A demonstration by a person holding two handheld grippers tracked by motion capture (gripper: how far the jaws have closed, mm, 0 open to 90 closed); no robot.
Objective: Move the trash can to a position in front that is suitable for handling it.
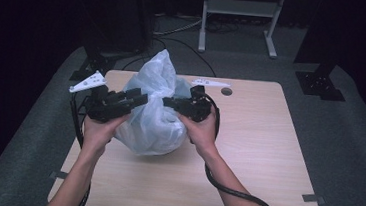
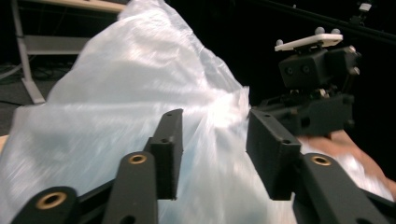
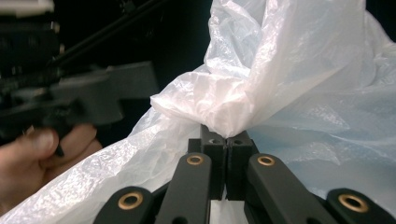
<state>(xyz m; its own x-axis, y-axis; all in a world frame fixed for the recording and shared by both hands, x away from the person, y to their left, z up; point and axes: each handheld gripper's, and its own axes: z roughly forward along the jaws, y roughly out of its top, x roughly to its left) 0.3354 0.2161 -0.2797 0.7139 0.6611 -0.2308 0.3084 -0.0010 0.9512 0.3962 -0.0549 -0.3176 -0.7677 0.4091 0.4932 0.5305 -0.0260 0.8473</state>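
Mid-table (image 1: 247, 154), the plastic bag (image 1: 152, 110) stands puffed up btwn both hands. Right gripper (image 3: 226, 140) is clenched on a fold of film, prob. to anchor it; left gripper (image 2: 212, 149) has jaws parted w/ the bag loose btwn them, seemingly to regrip.

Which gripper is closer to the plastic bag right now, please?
The right. The right gripper is clamped on a fold of the plastic bag, while the left gripper has its jaws apart beside the bag's other side.

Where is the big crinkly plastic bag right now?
The plastic bag sits on the table, left of centre in the high view, between the left gripper and right gripper.
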